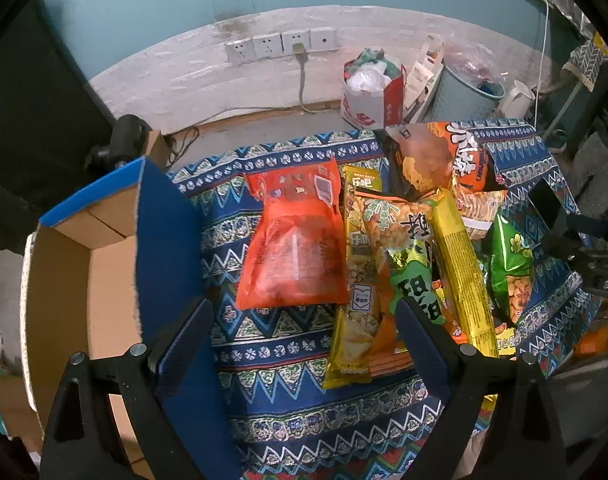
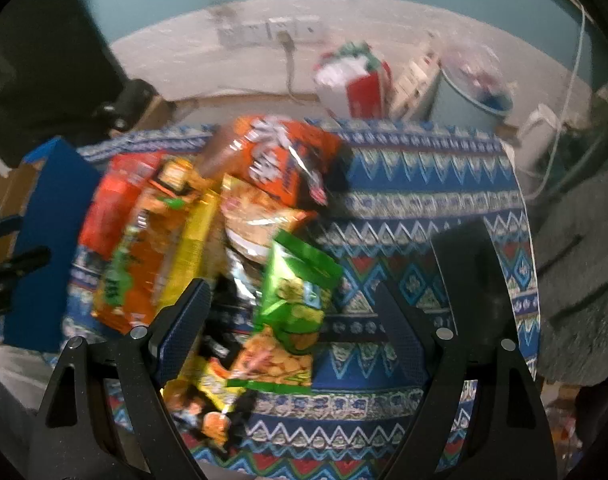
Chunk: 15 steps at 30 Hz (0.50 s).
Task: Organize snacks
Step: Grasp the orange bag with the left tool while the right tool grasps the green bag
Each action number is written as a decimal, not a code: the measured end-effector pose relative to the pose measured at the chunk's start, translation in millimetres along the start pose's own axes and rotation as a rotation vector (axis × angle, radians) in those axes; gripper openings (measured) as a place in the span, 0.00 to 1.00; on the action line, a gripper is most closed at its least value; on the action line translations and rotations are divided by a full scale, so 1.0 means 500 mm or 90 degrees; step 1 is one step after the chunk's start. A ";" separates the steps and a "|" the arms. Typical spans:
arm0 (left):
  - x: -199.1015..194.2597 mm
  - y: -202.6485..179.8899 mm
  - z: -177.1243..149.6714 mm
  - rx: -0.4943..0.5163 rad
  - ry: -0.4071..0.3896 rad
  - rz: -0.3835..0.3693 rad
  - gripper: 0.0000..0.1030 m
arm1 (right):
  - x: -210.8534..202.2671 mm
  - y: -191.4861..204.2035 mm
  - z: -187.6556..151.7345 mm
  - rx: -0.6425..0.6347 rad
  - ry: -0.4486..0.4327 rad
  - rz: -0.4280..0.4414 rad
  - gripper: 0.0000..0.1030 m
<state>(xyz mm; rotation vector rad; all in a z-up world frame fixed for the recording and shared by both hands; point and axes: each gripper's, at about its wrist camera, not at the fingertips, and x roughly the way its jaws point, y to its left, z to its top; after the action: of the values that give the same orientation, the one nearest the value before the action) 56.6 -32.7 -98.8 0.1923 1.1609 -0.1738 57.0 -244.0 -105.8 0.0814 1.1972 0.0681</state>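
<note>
A pile of snack bags lies on a blue patterned cloth [image 1: 288,364]. In the left wrist view an orange-red bag [image 1: 292,240] lies at the left of the pile, beside a yellow bag [image 1: 358,280], a long yellow packet [image 1: 460,264] and a green bag [image 1: 508,268]. My left gripper [image 1: 304,344] is open and empty above the cloth, in front of the orange-red bag. In the blurred right wrist view my right gripper [image 2: 292,328] is open around the green bag [image 2: 296,300], not gripping it. A big orange bag [image 2: 276,156] lies behind.
An open cardboard box with a blue flap [image 1: 104,248] stands left of the cloth. Behind the table are a wall with sockets [image 1: 280,46], a red and white paper bag [image 1: 372,92], a grey bin [image 1: 464,92] and a white kettle [image 1: 516,98].
</note>
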 end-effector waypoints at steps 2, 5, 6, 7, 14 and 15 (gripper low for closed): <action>0.010 -0.001 0.005 0.000 0.009 -0.003 0.91 | 0.021 -0.005 -0.004 0.009 0.015 -0.001 0.80; 0.032 -0.003 0.014 -0.002 0.022 -0.001 0.91 | 0.055 -0.012 -0.011 0.025 0.044 0.010 0.80; 0.037 -0.003 0.016 -0.001 0.025 0.003 0.91 | 0.066 -0.012 -0.014 0.029 0.053 0.012 0.80; 0.044 -0.004 0.018 0.001 0.028 0.008 0.91 | 0.079 -0.013 -0.017 0.032 0.061 0.013 0.80; 0.092 0.006 0.041 -0.025 0.050 -0.011 0.91 | 0.135 -0.022 -0.030 0.045 0.081 0.011 0.80; 0.099 0.008 0.045 -0.029 0.053 -0.013 0.91 | 0.141 -0.025 -0.032 0.046 0.085 0.011 0.80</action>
<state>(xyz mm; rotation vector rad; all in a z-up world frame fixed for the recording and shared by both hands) 96.8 -36.1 -135.5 0.1481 1.2490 -0.1588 68.1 -249.2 -178.3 0.1524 1.3321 0.0453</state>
